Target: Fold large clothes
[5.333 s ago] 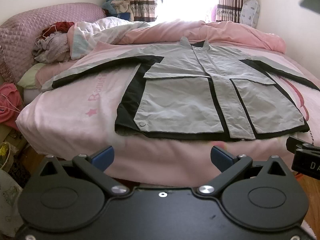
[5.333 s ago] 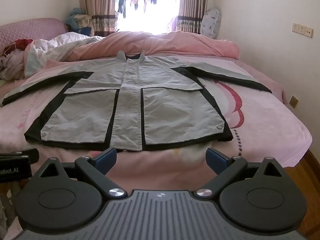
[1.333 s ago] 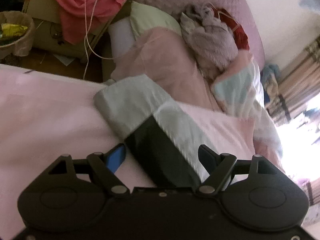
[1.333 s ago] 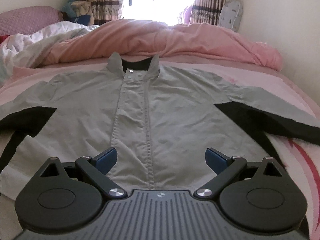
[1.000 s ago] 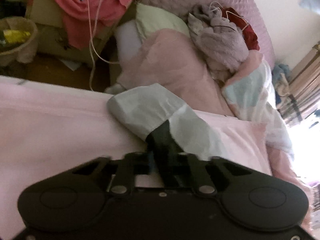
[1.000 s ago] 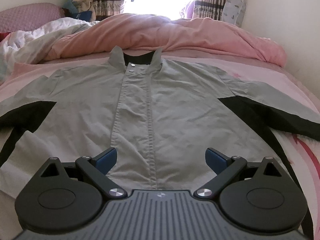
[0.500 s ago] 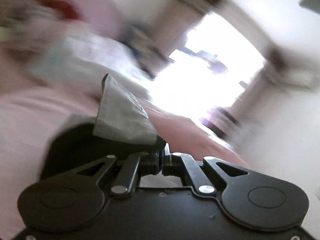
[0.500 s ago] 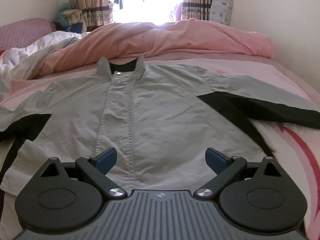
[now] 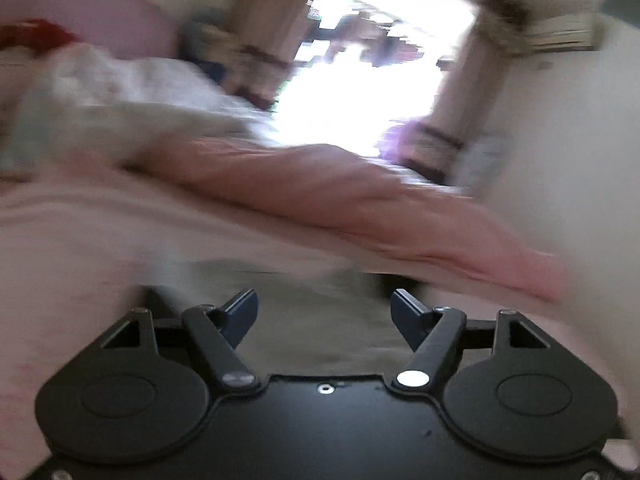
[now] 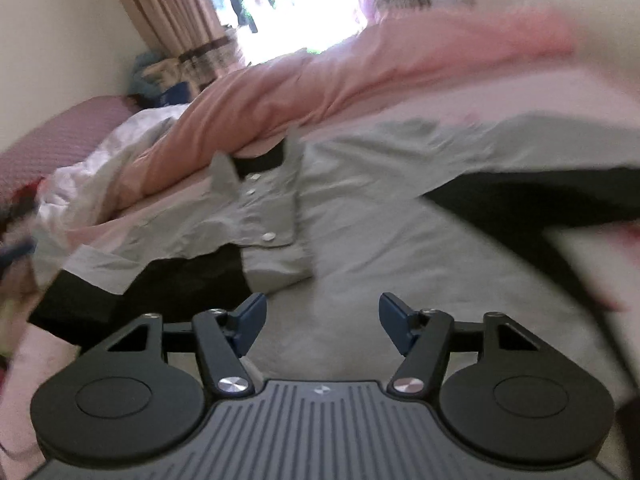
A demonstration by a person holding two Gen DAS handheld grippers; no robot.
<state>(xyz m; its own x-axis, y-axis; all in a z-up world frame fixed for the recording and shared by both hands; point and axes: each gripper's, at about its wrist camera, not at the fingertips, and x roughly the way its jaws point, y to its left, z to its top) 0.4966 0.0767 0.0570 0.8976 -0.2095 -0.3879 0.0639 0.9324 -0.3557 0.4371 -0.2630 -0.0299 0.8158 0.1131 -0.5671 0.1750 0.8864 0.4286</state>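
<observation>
The grey and black jacket [image 10: 380,220] lies flat on the pink bed sheet [image 10: 520,92], collar toward the window. Its left sleeve [image 10: 180,280] is folded inward, with the grey cuff [image 10: 276,268] resting on the chest by the button placket. The other sleeve [image 10: 540,200] still stretches out to the right. My right gripper [image 10: 322,308] hovers over the jacket's front, its jaws closing with only flat fabric beneath them. The left wrist view is blurred. There my left gripper [image 9: 322,304] is over grey jacket cloth [image 9: 320,344], its jaws opening and nothing gripped between them.
A bunched pink duvet [image 10: 320,80] lies across the bed behind the collar. A white quilt [image 10: 120,148] and a pink quilted headboard [image 10: 52,136] are at the left. Striped curtains [image 10: 180,20] frame a bright window, and a cream wall [image 9: 560,140] stands at the right.
My left gripper lifted the sleeve cuff, swung it over toward the jacket's body and opened, leaving it there. My right gripper rolled and shifted sideways, and its jaws narrowed slightly.
</observation>
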